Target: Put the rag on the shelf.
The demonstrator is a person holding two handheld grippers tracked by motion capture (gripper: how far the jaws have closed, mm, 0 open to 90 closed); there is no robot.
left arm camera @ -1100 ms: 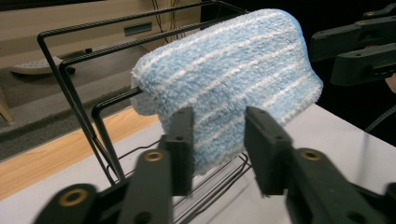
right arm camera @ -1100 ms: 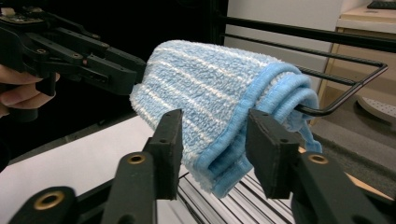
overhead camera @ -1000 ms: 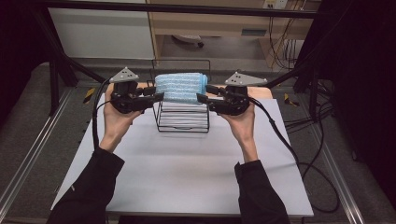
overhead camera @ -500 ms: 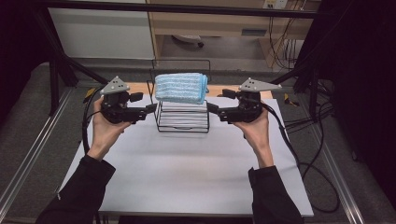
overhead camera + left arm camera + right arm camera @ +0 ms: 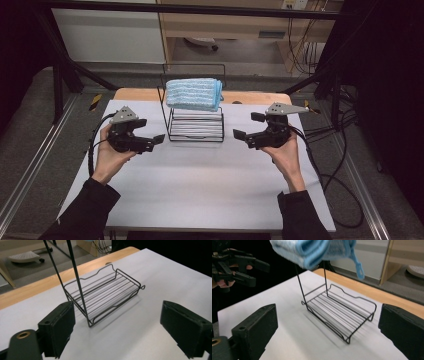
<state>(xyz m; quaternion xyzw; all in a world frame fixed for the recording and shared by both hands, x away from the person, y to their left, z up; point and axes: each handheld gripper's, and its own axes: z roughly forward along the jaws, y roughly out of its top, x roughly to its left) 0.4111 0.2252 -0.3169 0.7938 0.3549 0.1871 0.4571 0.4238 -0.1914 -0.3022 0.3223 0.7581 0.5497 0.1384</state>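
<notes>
A folded blue towel (image 5: 194, 94) (image 5: 312, 250) lies on the top tier of a black wire rack (image 5: 196, 127) (image 5: 105, 293) (image 5: 339, 312) at the back middle of the white table (image 5: 200, 190). The rack's lower shelf is bare. My left gripper (image 5: 154, 142) (image 5: 117, 325) hovers left of the rack, pointing at it. Its jaws have just been opening and stand open with nothing between them. My right gripper (image 5: 248, 126) (image 5: 327, 332) hovers right of the rack; its jaws have likewise just been opening and are open with nothing between them. Neither touches the towel or rack.
A wooden strip (image 5: 250, 97) edges the table's far side. Black cables (image 5: 340, 175) trail off the right side. Dark frame bars and metal rails flank the table, and a white cabinet (image 5: 110, 35) stands behind it.
Both grippers have let go of the towel, opened, and drawn outward and down, away from the rack. The towel stays on the rack's top.
</notes>
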